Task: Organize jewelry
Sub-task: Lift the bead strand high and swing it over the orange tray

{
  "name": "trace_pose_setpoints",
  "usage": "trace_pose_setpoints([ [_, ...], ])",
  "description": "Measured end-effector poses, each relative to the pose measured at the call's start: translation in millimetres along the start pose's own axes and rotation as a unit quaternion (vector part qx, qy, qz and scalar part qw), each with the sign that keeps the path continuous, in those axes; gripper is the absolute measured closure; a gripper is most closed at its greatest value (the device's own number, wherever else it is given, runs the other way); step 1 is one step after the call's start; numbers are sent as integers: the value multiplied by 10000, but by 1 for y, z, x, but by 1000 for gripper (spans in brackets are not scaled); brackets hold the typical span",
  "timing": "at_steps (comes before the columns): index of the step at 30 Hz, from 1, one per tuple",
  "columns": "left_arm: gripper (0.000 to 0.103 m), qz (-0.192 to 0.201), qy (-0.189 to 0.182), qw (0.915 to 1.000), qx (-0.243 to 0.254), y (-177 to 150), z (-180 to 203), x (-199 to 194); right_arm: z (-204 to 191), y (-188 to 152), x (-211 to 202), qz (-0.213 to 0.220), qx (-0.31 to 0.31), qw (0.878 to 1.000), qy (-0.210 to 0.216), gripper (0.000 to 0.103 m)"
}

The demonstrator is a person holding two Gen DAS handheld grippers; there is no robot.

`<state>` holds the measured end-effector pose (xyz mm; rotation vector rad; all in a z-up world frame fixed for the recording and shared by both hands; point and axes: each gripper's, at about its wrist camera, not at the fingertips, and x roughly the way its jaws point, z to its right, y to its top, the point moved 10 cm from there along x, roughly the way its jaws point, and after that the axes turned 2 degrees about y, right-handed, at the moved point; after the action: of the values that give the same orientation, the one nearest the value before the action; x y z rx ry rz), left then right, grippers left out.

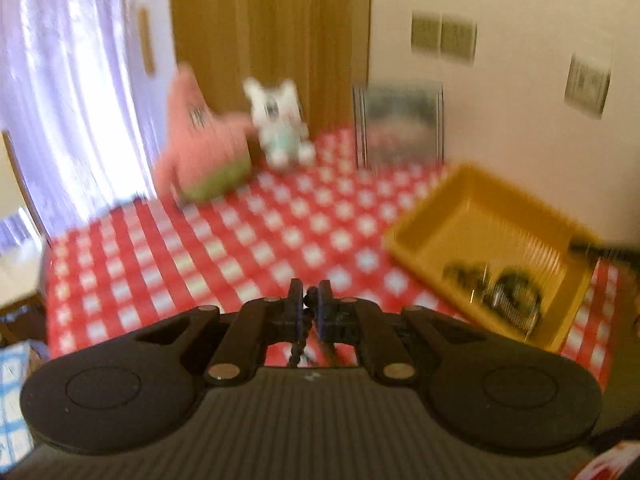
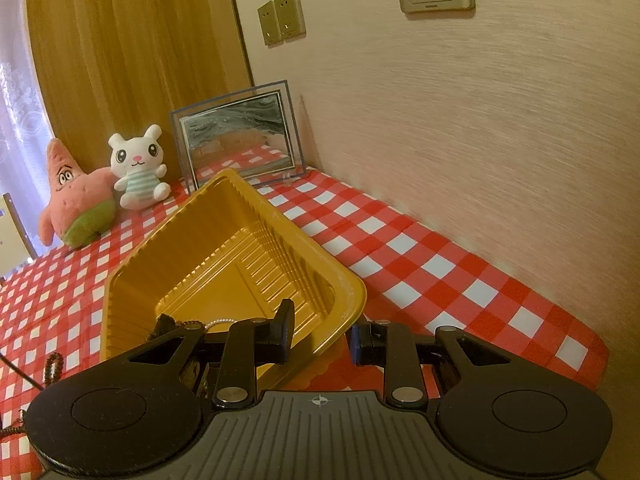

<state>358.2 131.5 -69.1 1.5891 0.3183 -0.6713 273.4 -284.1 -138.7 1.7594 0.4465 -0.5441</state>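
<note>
Nearest, the left gripper (image 1: 310,296) is pressed together on a dark beaded strand (image 1: 301,340), light and limp, dangling above the table's (image 1: 240,240) near edge; pinched mid-length it could slip. Farther right, the right gripper (image 2: 320,330) pinches the yellow tray's (image 2: 224,240) thin, flexible near-corner rim; inside lies more jewelry (image 1: 496,284).

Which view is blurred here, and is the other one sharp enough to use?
Left wrist view: motion-smeared throughout, yellow tray and plush toys soft; only the tongs and their dark beaded strand stay readable. Right wrist view: sharp, fisheye bending at edges, tablecloth checks crisp.
</note>
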Motion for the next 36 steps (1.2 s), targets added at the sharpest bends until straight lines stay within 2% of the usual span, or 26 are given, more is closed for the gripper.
trace_pose_setpoints([
  [5, 97, 737, -21, 9972, -126, 59, -3, -50, 1, 0, 0, -15, 1, 10000, -21, 76],
  [9, 97, 1104, 27, 9938, -150, 93, 1, -76, 0, 0, 0, -15, -5, 10000, -25, 76],
  [14, 97, 1382, 45, 9903, -98, 125, 7, -96, -3, 1, -1, 11, -67, 10000, -29, 76],
  [22, 97, 1735, -153, 9847, 17, 174, 23, -134, -8, 2, 1, 9, -122, 9999, -6, 76],
  [28, 97, 2029, -492, 9775, 307, 212, 51, -154, -9, 2, 1, 13, -118, 9999, 0, 76],
  [36, 97, 2526, -1182, 9572, 773, 257, 110, -166, -12, 0, 1, 16, -105, 9999, 10, 76],
])
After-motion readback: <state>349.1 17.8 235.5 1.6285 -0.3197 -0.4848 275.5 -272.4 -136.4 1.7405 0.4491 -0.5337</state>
